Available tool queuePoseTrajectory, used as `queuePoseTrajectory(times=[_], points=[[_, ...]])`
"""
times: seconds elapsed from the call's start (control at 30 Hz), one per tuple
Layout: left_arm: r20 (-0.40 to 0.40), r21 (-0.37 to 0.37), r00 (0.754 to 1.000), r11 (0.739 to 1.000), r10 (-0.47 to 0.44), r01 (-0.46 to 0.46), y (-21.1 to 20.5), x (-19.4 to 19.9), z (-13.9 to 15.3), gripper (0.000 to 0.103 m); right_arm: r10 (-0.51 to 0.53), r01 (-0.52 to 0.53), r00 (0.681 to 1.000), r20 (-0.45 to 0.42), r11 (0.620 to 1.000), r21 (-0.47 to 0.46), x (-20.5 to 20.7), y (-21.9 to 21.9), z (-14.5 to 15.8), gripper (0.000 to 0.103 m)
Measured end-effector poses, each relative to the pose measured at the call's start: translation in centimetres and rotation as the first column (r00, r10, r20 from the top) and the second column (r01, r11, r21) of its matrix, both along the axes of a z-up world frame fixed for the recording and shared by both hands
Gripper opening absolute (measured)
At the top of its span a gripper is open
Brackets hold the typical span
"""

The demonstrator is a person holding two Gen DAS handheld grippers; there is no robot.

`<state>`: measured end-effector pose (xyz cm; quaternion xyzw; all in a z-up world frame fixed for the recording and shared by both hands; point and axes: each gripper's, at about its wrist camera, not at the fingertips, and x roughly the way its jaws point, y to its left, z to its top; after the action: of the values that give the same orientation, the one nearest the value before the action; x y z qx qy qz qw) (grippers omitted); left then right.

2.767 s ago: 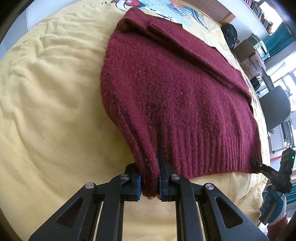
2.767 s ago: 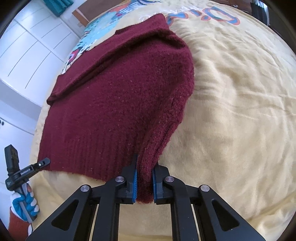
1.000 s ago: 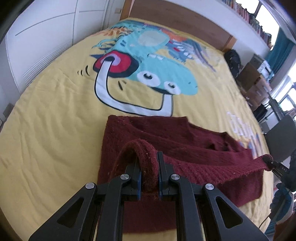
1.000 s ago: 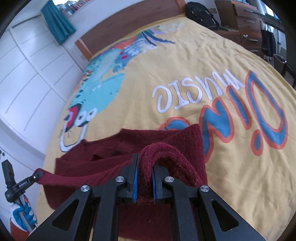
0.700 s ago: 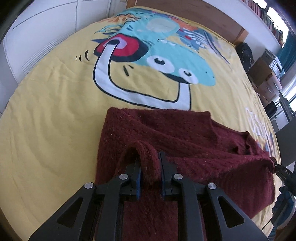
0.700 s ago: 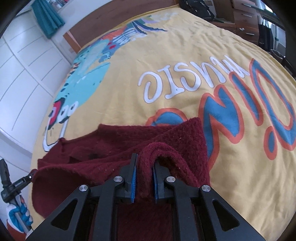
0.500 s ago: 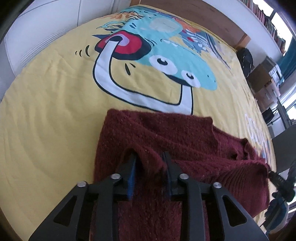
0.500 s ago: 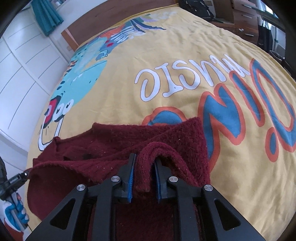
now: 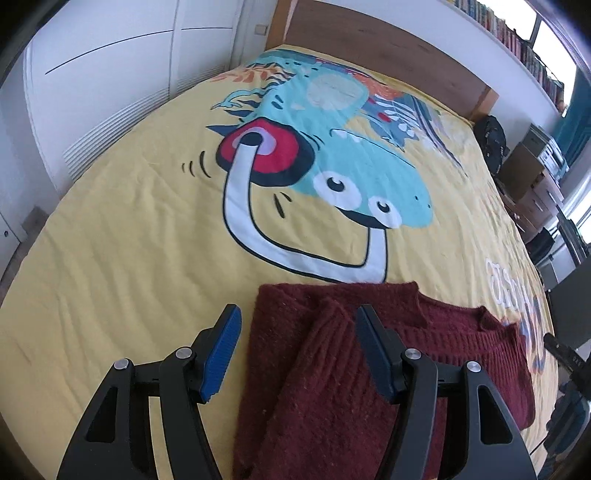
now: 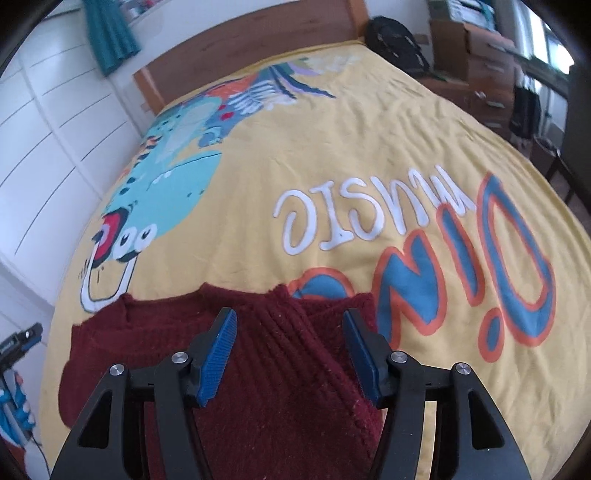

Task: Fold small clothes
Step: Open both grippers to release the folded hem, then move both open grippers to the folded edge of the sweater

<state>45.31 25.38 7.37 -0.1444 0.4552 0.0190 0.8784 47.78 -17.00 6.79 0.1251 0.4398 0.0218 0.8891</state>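
1. Daylight, soft and even. Both views bright enough; no hard shadows on the bedspread [image 9: 140, 229].
2. Source: windows. Left view blows out at the window [image 9: 546, 27] top right; right view does the same at its top-right window [image 10: 532, 33].
3. Strong fisheye: black vignette in all corners, bed edges bow, headboard [image 9: 369, 44] curves.
4. Centre is sharp: knit texture of the sweater [image 9: 332, 387] reads clearly. Edges smear, with colour fringing on the furniture [image 10: 480, 55].
5. Faint glare on the screws; blue pads [image 10: 218, 358] evenly lit.
6. Right view slightly hazier and cooler.
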Motion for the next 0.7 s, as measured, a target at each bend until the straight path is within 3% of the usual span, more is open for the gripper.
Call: queuePoseTrajectory(times=[0.2, 0.47, 0.7], points=[[-0.015, 0.007, 0.996, 0.996, -0.088, 0.088, -3.8, 0.1, -1.7, 0.059, 0.079, -0.079, 0.997, -0.020, 0.997, -0.025, 0.4, 2.5, -2.2, 0.062], [-0.104, 0.053, 0.983, 0.986, -0.150, 0.156, -7.4, 1.0, -7.9, 0.059, 0.085, -0.090, 0.992, -0.096, 0.995, -0.044, 0.4, 2.9, -8.1, 0.060], [-0.077, 0.072, 0.984, 0.983, -0.161, 0.167, -7.2, -0.1, -8.8, 0.059, 0.062, -0.070, 0.994, -0.094, 0.994, -0.079, -1.2, 3.0, -7.3, 0.059]])
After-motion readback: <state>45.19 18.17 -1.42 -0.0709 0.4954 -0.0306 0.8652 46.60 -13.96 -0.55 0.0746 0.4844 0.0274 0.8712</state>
